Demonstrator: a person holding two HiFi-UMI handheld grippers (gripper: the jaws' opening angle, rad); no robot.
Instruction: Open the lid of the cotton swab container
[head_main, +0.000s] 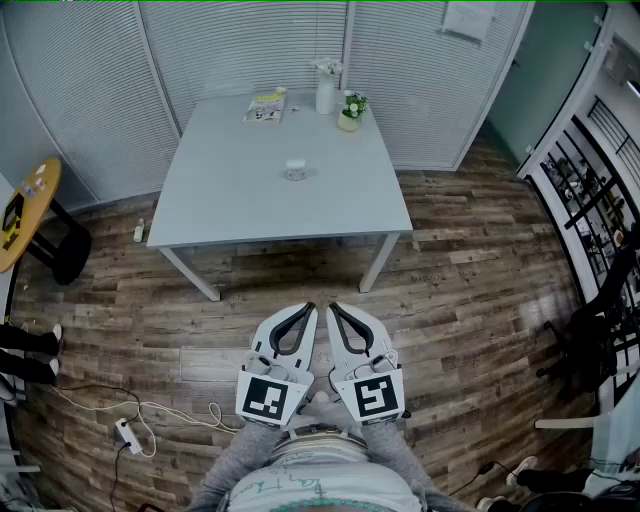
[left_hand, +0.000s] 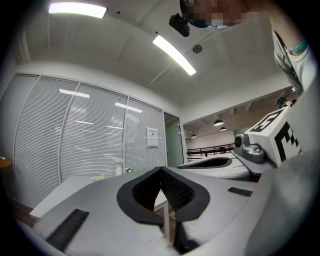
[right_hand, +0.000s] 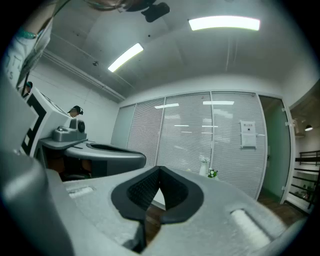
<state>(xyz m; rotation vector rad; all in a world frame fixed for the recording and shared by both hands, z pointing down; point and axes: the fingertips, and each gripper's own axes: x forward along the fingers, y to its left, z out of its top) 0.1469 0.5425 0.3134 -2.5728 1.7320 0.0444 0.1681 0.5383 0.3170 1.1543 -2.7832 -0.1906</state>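
Cotton swab container (head_main: 295, 168) sits alone near the middle of the desk (head_main: 250, 190), well apart from the vase (head_main: 326, 90), the potted plant (head_main: 350, 112) and the booklet (head_main: 266, 105) along the far edge. From the head view it reads as a small pale thing on a clear round base. It is too small here to tell how the lid sits or which way it lifts.

Both tools are far from it. The left gripper (head_main: 308, 310) and the right gripper (head_main: 333, 308) hang side by side close to the person's body, over the wooden floor (head_main: 470, 290) and short of the desk's near edge. In each gripper view the dark pads meet at a point with nothing between them, so both are closed and empty.

The step in hand looks like the approach, and no part of the opening is done yet. To do it well, close the gap to the desk first, so that the reach is short and the container lies low in the head view. Part both sets of jaws before they arrive, not over the container, since a closed tip could knock so light a thing across the smooth top. Judging by its size, it will slide or tip if only the lid is pulled. Let one gripper pinch the base low and hold it down, then let the other take the lid by its rim and lift gently. The clear space around it leaves room to come in from either side.
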